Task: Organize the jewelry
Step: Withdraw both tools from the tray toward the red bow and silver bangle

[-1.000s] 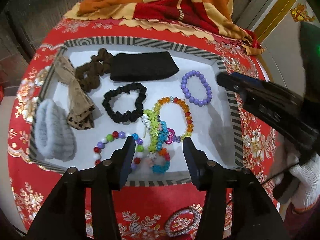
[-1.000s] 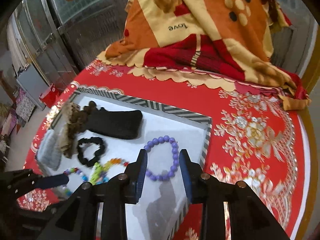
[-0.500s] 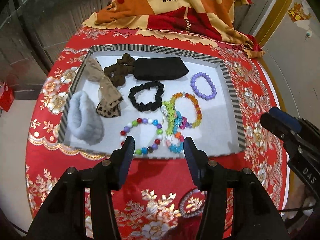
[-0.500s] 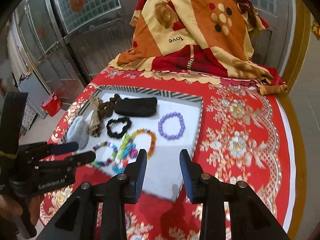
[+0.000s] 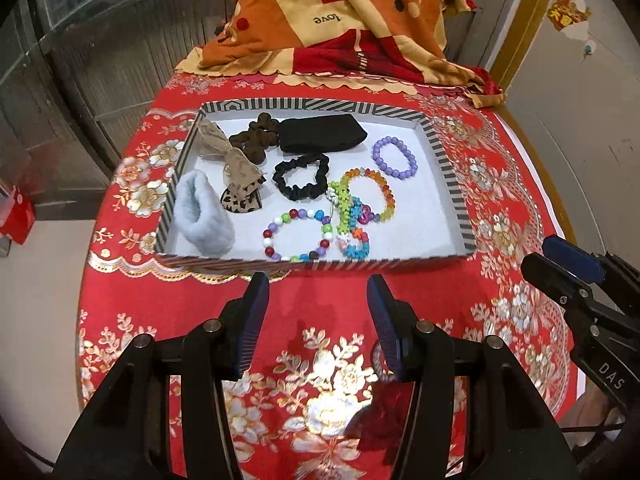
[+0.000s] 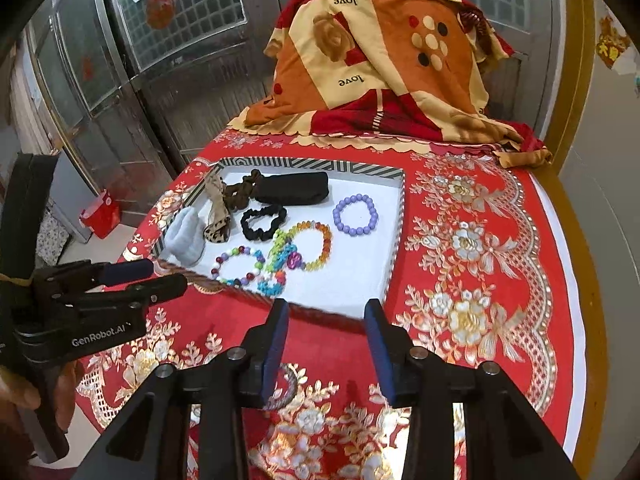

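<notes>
A striped-rim tray point(image 5: 448, 168) point(image 6: 396, 224) on the red table holds a purple bead bracelet point(image 5: 394, 157) point(image 6: 354, 215), an amber bracelet point(image 5: 387, 196), a multicolour bead bracelet point(image 5: 297, 240), a tangle of green and blue bracelets point(image 5: 351, 220), a black scrunchie point(image 5: 301, 176), a brown scrunchie point(image 5: 252, 136), a black pouch point(image 5: 320, 134), a bow clip point(image 5: 236, 176) and a grey fluffy band point(image 5: 202, 216). My left gripper point(image 5: 318, 292) point(image 6: 152, 274) is open and empty, before the tray's near edge. My right gripper point(image 6: 326, 314) point(image 5: 556, 256) is open and empty, near the tray's near right corner.
A patterned ring point(image 6: 286, 390) point(image 5: 378, 360) lies on the cloth by the fingers. An orange and red blanket point(image 5: 344, 28) is piled at the table's back. The round table's edge point(image 6: 576, 280) drops off at right. Metal doors stand at left.
Both grippers have pulled back and up from over the tray to the table's near side. Both stayed open and empty. The tray's contents have not moved.
</notes>
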`<state>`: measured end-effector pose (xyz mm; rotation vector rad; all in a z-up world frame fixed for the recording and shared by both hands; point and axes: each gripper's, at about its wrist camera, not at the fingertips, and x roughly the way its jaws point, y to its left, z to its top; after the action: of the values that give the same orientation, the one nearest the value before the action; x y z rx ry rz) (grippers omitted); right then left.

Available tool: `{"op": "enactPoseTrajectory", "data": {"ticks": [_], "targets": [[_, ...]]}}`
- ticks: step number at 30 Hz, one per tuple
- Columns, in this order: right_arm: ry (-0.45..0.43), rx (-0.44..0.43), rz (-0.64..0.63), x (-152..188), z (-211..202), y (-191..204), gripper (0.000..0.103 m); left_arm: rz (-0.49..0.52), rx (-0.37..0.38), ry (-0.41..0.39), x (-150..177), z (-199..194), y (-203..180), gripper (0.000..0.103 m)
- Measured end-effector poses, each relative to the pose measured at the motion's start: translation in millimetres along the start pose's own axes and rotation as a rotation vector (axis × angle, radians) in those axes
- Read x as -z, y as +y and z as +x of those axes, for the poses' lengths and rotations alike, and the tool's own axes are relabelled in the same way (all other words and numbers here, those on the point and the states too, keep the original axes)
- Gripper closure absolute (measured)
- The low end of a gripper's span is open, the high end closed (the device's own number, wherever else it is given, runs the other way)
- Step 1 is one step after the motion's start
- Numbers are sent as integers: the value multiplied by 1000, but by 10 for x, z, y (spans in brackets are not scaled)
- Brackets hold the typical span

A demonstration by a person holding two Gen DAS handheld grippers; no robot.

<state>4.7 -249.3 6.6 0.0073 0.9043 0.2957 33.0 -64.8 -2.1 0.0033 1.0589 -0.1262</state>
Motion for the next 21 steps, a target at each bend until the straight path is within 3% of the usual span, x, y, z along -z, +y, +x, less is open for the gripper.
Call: {"op": "enactPoseTrajectory", "data": {"ticks": [13, 21], "targets": [[25, 15, 30, 372, -181, 133, 65, 49, 27, -4, 289, -229, -14, 53], [71, 27, 45, 604, -128, 97, 64, 59, 105, 65, 462, -214, 40, 53]]}}
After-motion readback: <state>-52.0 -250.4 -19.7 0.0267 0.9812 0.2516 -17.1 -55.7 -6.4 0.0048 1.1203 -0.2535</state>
